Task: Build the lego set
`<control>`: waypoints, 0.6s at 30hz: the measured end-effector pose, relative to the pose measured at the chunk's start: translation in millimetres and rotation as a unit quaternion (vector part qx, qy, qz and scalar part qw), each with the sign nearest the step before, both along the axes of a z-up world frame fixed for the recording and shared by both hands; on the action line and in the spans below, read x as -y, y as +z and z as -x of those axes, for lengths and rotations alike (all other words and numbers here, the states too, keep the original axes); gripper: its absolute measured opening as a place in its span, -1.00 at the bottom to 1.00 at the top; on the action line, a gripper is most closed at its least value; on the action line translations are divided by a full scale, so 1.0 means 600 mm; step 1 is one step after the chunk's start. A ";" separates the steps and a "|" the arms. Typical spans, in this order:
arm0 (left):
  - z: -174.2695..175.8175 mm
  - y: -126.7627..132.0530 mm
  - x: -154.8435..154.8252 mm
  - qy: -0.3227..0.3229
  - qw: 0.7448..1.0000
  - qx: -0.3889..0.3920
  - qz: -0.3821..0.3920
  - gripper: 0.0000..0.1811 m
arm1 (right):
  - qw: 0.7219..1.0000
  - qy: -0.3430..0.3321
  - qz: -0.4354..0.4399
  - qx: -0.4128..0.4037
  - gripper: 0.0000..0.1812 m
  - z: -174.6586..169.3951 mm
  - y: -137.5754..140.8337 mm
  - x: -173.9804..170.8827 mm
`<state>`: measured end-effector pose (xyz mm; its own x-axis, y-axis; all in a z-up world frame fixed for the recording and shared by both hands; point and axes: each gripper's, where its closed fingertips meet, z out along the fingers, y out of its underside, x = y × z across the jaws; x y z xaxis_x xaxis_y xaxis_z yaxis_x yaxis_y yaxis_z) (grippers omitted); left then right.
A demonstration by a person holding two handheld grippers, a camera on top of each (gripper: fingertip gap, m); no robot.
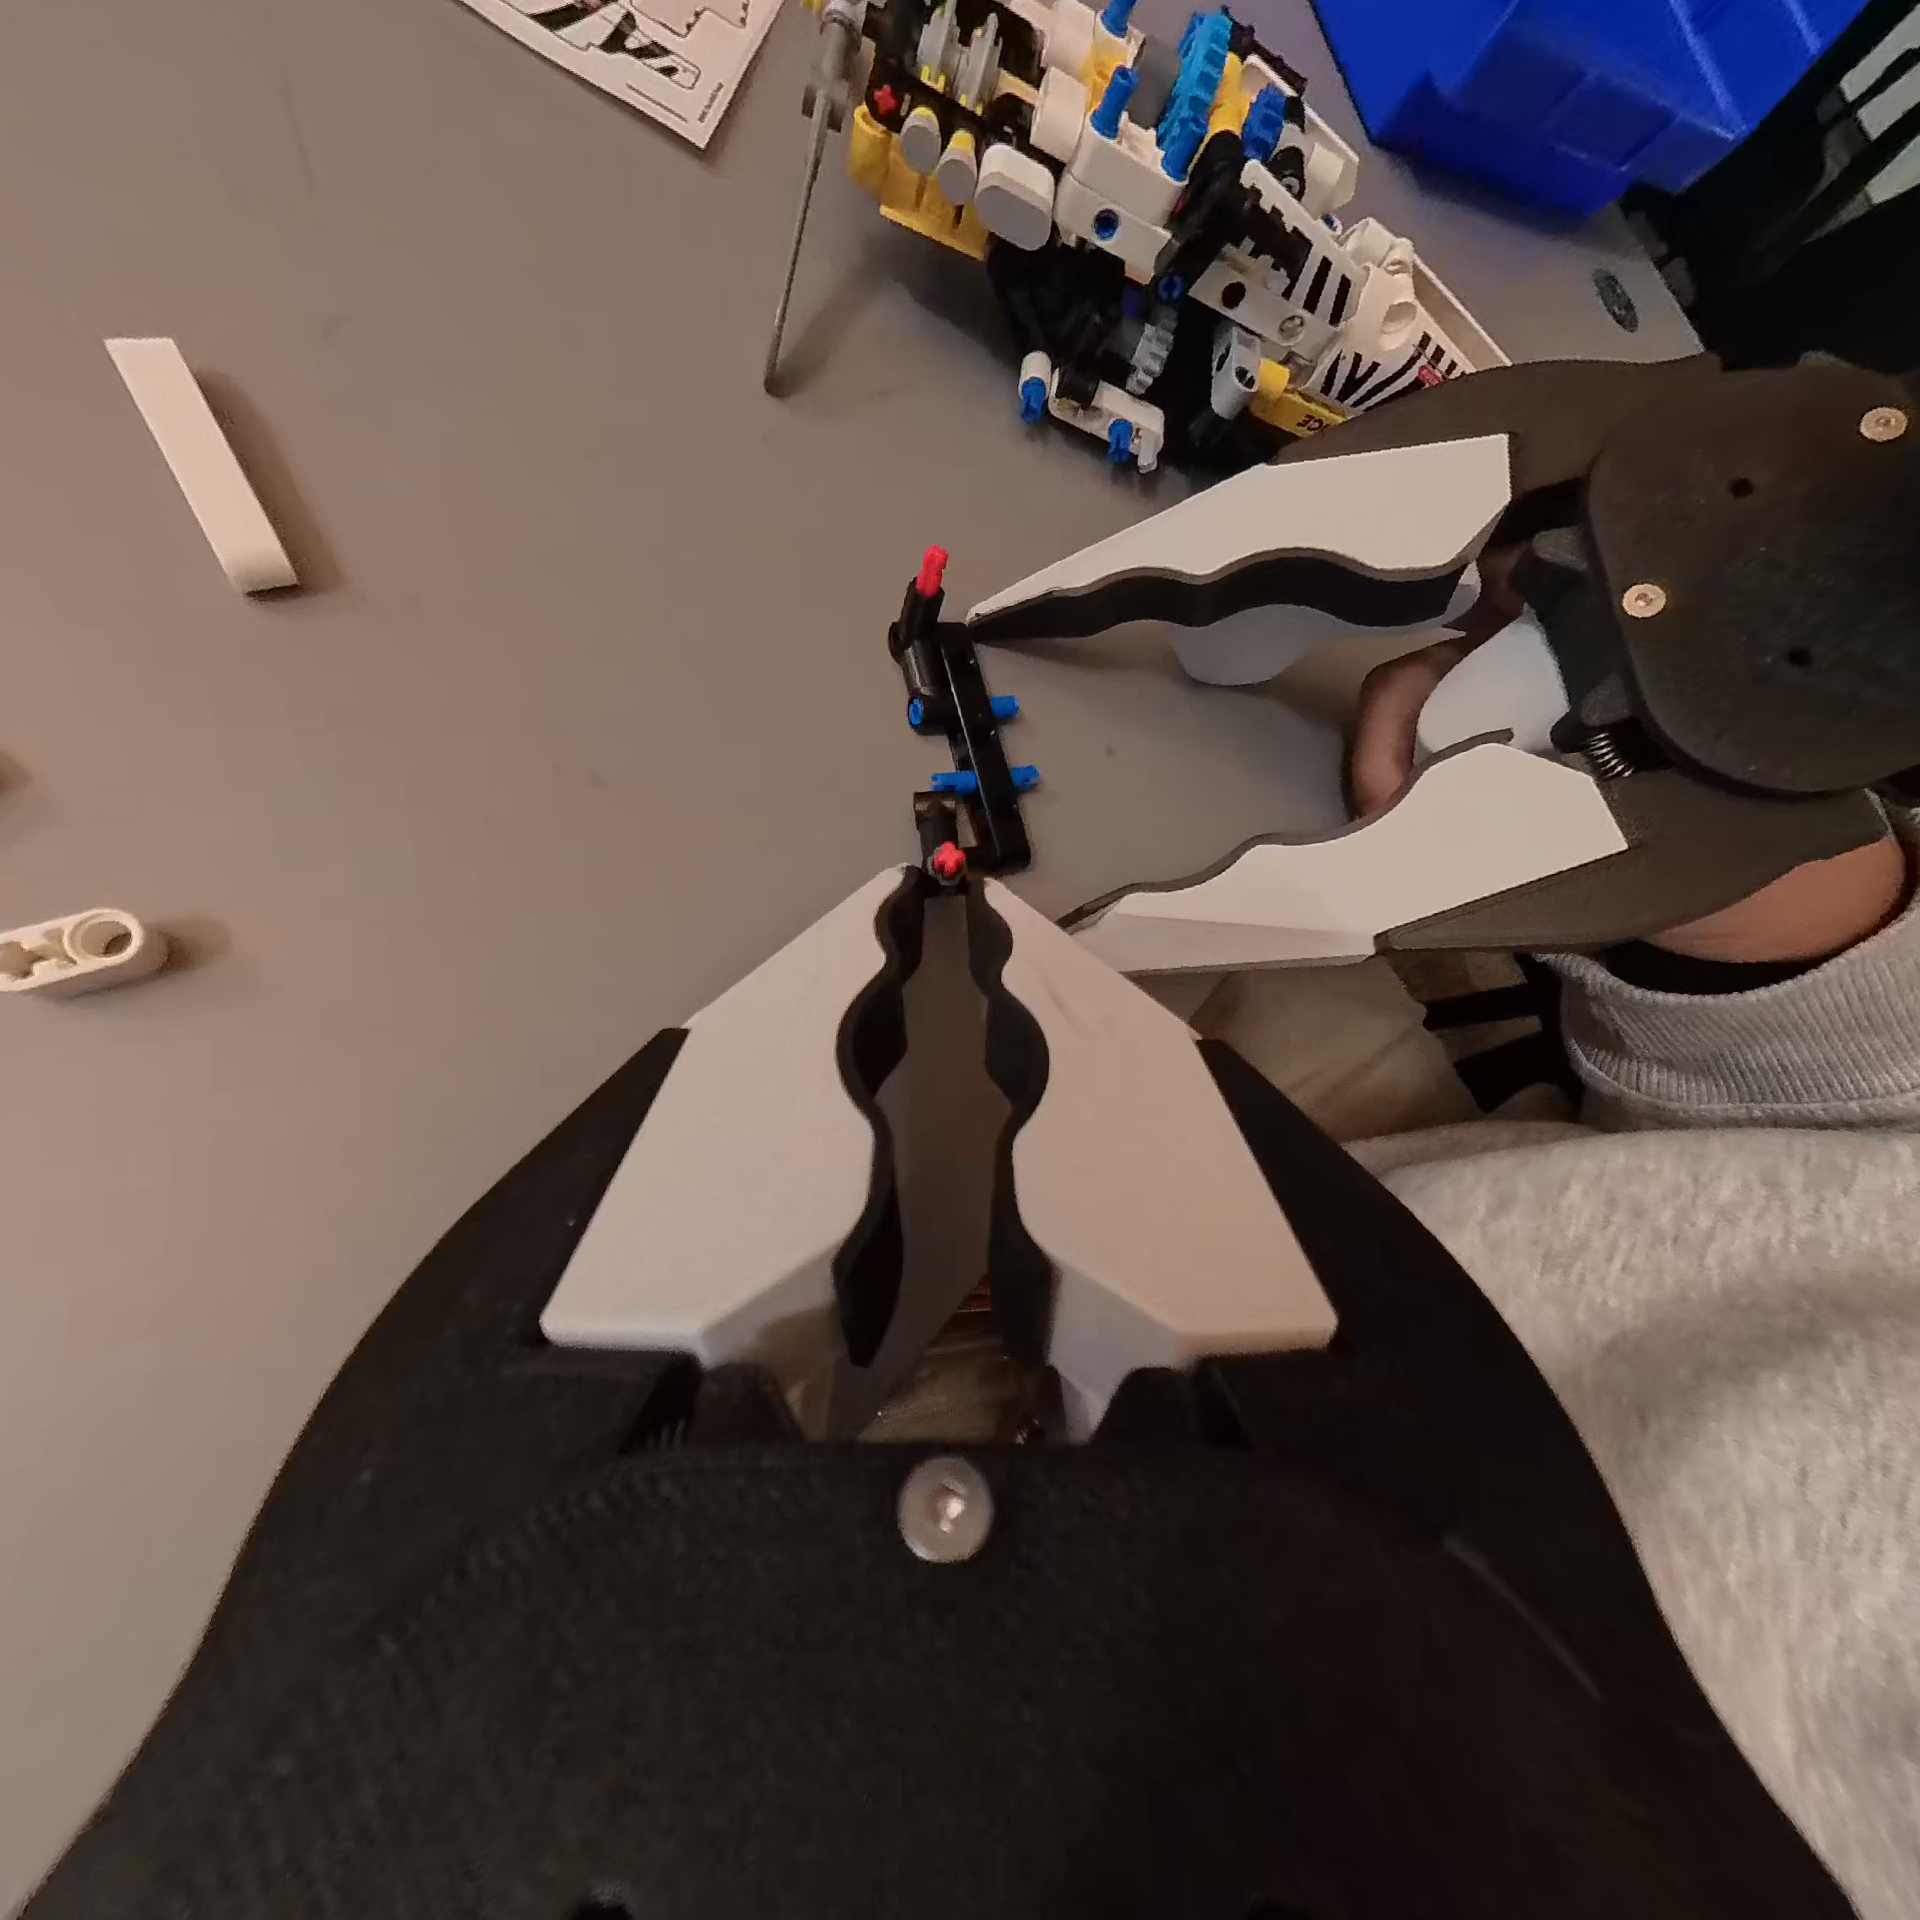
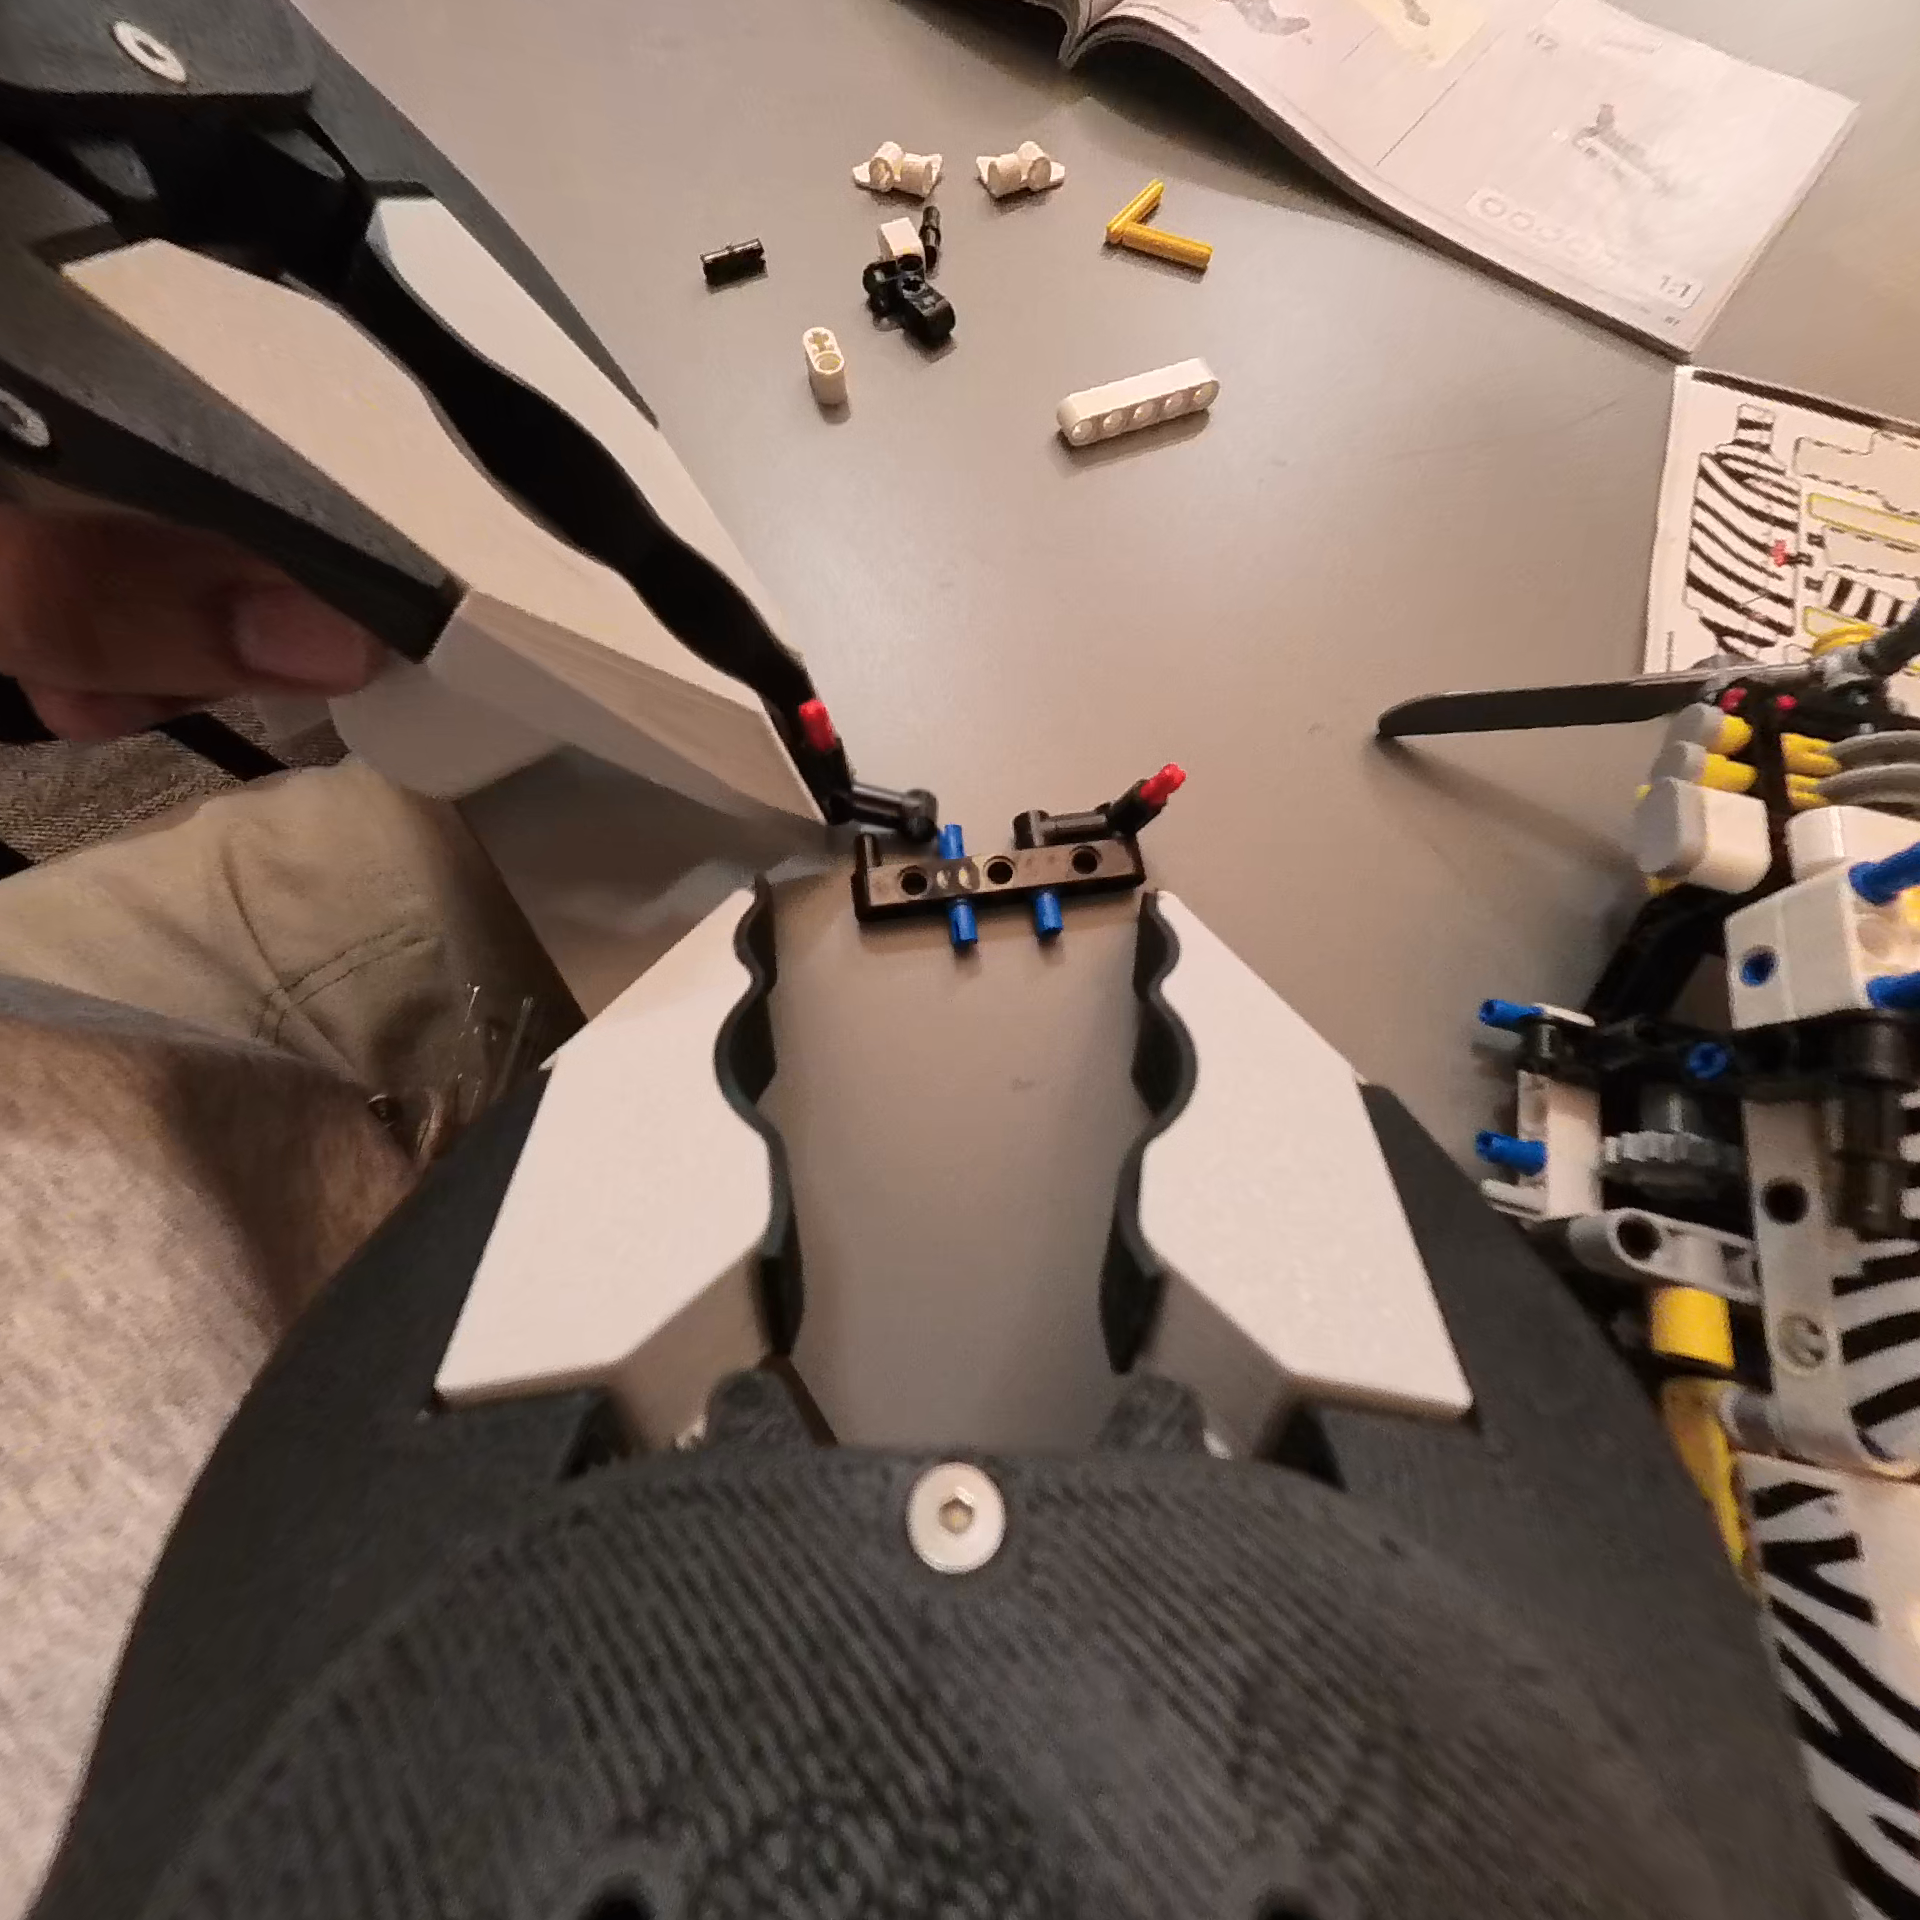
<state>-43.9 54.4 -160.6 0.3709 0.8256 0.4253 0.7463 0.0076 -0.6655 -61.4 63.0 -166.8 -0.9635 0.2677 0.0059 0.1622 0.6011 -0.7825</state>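
Note:
A short black lego beam point(image 1: 971, 738) point(image 2: 997, 873) carries two blue pins and, at each end, a black connector with a red pin. My left gripper point(image 1: 945, 878) is shut on the near connector with its red pin point(image 1: 948, 860). In the right wrist view it comes in from the left point(image 2: 831, 816). My right gripper point(image 2: 956, 899) has its jaws wide apart, with the beam lengthwise between the fingertips. The beam's right end meets one finger and a gap shows at the other. It also shows in the left wrist view point(image 1: 1023, 769).
The partly built white, yellow and black model point(image 1: 1143, 208) point(image 2: 1766, 1039) stands close on the right. Loose parts lie beyond: a white beam point(image 2: 1138, 400), yellow axles point(image 2: 1158, 234), black pieces point(image 2: 909, 286). A booklet point(image 2: 1455, 125), sticker sheet point(image 2: 1787, 520) and blue bin point(image 1: 1610, 83) lie at the back.

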 end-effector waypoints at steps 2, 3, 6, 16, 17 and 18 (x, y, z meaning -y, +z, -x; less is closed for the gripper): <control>0.002 -0.002 0.000 0.005 1.000 -0.001 0.004 -0.94 | 1.000 0.000 0.000 0.000 -0.24 0.000 0.000 0.000; 0.003 -0.002 0.000 0.008 1.000 -0.002 0.006 -0.94 | 1.000 0.000 0.001 0.000 -0.24 0.000 0.000 0.000; 0.005 0.000 0.000 0.013 1.000 -0.007 0.006 -0.94 | 1.000 0.000 0.001 0.000 -0.24 0.000 0.000 0.000; -0.004 0.000 0.003 0.012 0.998 0.024 -0.060 -0.92 | 1.000 0.000 0.001 0.000 -0.24 0.000 0.000 0.000; -0.007 -0.002 0.007 0.013 0.998 0.029 -0.062 -0.92 | 1.000 0.000 0.001 0.000 -0.24 0.000 0.000 0.000; -0.011 -0.004 0.010 0.014 0.997 0.034 -0.064 -0.93 | 1.000 -0.001 0.001 0.000 -0.25 0.000 0.000 0.000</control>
<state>-37.4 48.1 -162.8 0.3153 0.7726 0.5511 0.7886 0.1098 -0.6050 -61.6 63.0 -166.7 -0.9632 0.2689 0.0055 0.1627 0.5990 -0.7840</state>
